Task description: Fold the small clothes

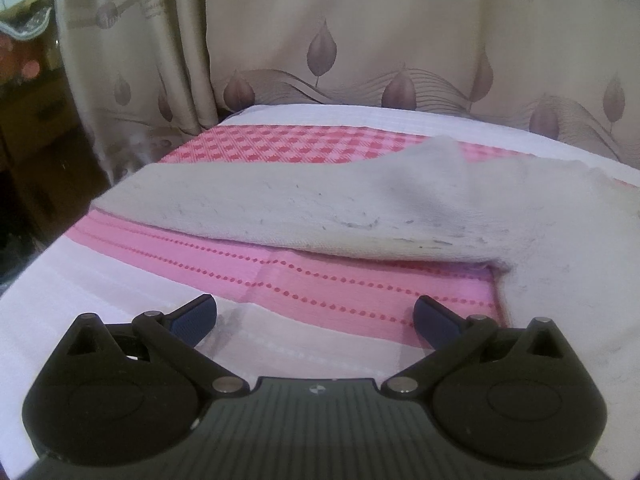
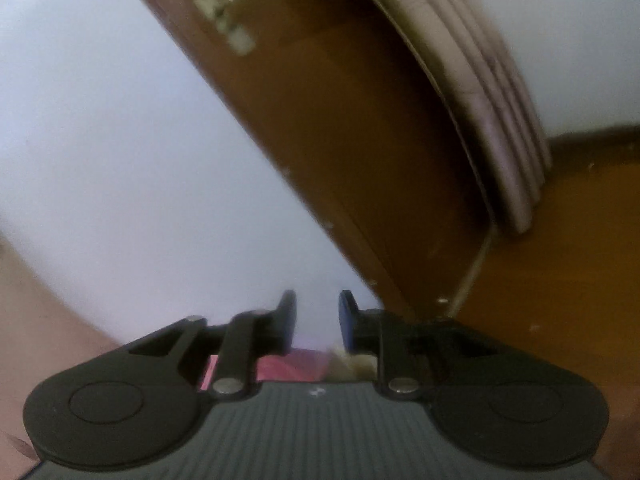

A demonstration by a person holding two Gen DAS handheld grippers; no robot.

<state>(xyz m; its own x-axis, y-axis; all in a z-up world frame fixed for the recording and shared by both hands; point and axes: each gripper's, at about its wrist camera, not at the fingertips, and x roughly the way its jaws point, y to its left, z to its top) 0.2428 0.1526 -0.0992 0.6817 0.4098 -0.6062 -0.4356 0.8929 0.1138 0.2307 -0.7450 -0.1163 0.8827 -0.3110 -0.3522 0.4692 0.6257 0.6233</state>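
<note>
A grey-white small cloth [image 1: 360, 200] lies on a pink and white table cover [image 1: 280, 280], spread from left to right, with a raised fold near its far right part. My left gripper [image 1: 316, 316] is open and empty, low over the cover, just in front of the cloth's near edge. My right gripper [image 2: 316, 320] is tilted up toward a white wall and a brown wooden door; its fingers stand a narrow gap apart with nothing between them. The cloth does not show in the right wrist view.
A beige curtain [image 1: 360, 40] with leaf prints hangs behind the table. Dark wooden furniture [image 1: 32, 140] stands at the left. In the right wrist view a brown door [image 2: 340, 140] and a curtain edge [image 2: 480, 100] fill the view, blurred.
</note>
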